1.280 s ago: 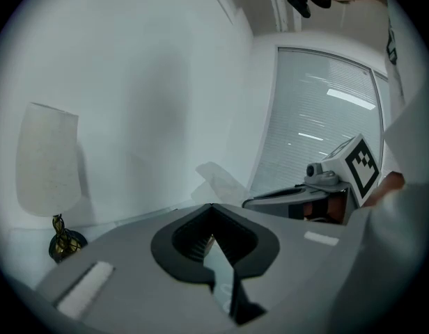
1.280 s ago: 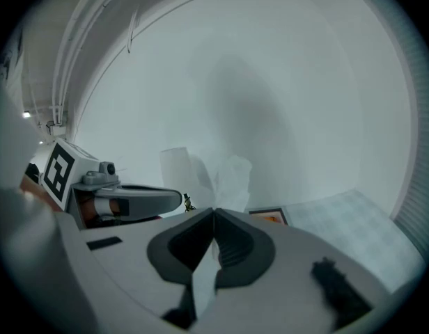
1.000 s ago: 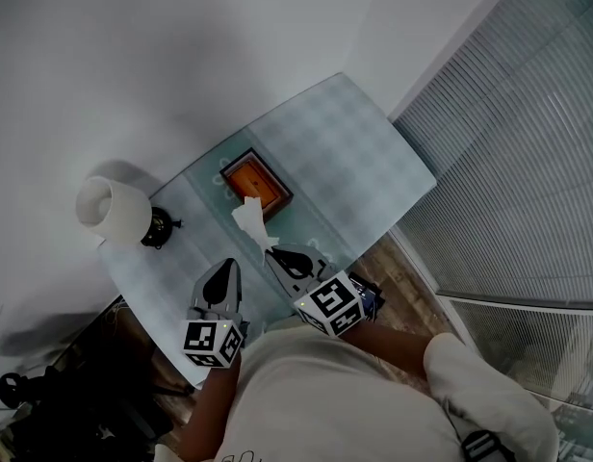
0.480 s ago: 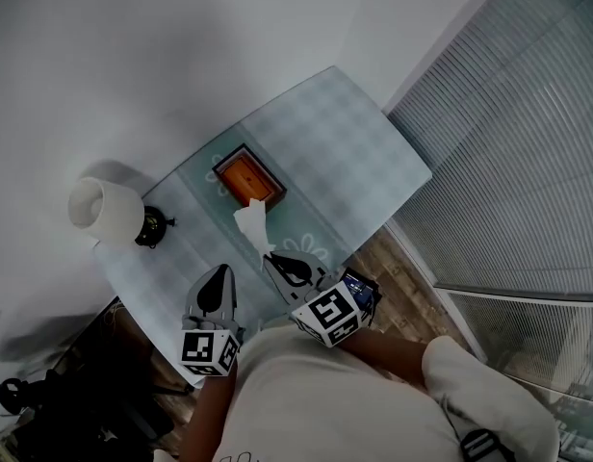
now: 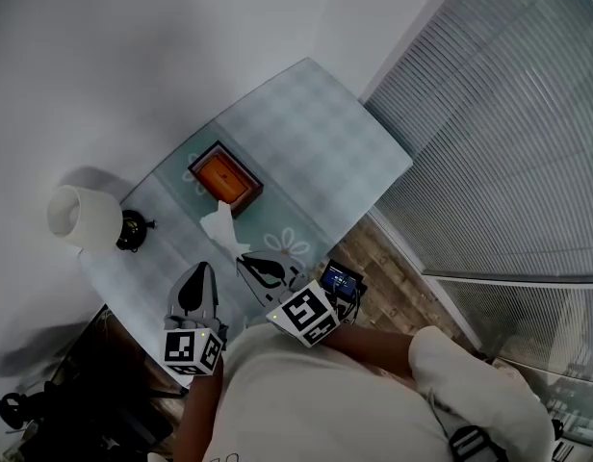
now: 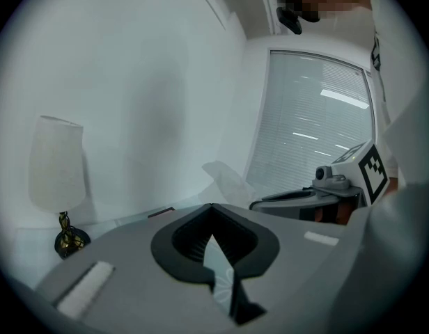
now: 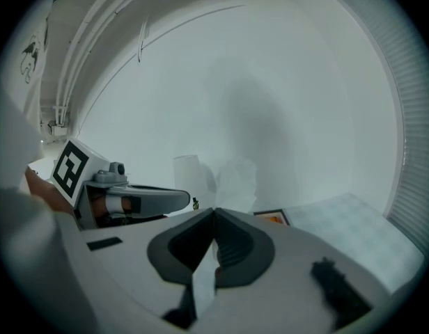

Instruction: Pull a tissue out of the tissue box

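Observation:
The tissue box (image 5: 224, 177), wooden with an orange top, lies on the glass table (image 5: 316, 133). A white tissue (image 5: 220, 226) stands just in front of the box, apart from it, with my right gripper (image 5: 241, 258) shut on its lower end. In the right gripper view the tissue (image 7: 237, 179) rises above the closed jaw tips (image 7: 214, 211), and the box (image 7: 272, 218) shows behind. My left gripper (image 5: 203, 269) hovers to the left of the right one, shut and holding nothing. In the left gripper view its own jaw tips (image 6: 212, 206) meet, and the tissue (image 6: 228, 179) and right gripper (image 6: 298, 199) are ahead.
A white-shaded table lamp (image 5: 73, 216) stands at the table's left corner, close to the left gripper. Window blinds (image 5: 508, 142) fill the right side, with wooden floor (image 5: 393, 258) below the table edge. Dark clutter (image 5: 46, 402) sits low at the left.
The head view has swung, so everything sits further left in the picture. The right gripper has drawn the tissue slightly further from the box. The left gripper keeps its place.

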`<action>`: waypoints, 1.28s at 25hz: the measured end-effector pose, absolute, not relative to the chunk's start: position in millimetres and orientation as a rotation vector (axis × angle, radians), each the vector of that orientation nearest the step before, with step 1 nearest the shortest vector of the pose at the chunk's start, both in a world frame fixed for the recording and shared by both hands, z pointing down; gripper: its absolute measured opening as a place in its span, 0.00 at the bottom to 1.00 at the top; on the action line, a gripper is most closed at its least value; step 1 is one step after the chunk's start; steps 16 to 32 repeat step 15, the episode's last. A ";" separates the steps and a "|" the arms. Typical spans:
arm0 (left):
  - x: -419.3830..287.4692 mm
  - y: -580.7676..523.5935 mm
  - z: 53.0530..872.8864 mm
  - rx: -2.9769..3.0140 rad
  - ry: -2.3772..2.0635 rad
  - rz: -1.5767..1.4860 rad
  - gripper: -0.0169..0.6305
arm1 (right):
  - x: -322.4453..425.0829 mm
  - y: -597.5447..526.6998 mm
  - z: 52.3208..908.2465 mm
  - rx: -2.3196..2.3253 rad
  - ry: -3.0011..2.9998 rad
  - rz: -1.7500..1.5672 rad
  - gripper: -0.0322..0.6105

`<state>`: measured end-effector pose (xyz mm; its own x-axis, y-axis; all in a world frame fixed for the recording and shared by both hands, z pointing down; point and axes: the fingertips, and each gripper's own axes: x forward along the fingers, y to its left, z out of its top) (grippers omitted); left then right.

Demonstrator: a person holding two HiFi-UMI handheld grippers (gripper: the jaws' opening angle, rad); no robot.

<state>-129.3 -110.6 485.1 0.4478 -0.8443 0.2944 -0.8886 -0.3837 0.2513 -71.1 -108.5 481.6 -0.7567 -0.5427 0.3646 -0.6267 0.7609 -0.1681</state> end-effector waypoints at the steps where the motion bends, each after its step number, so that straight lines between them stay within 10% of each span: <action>1: -129.0 -110.7 485.7 2.334 -1.467 0.167 0.04 | -70.7 -109.1 482.4 0.907 -2.662 0.408 0.07; 32: -125.6 -109.2 490.0 2.316 -1.448 0.163 0.04 | -72.1 -107.3 483.9 0.880 -2.666 0.424 0.07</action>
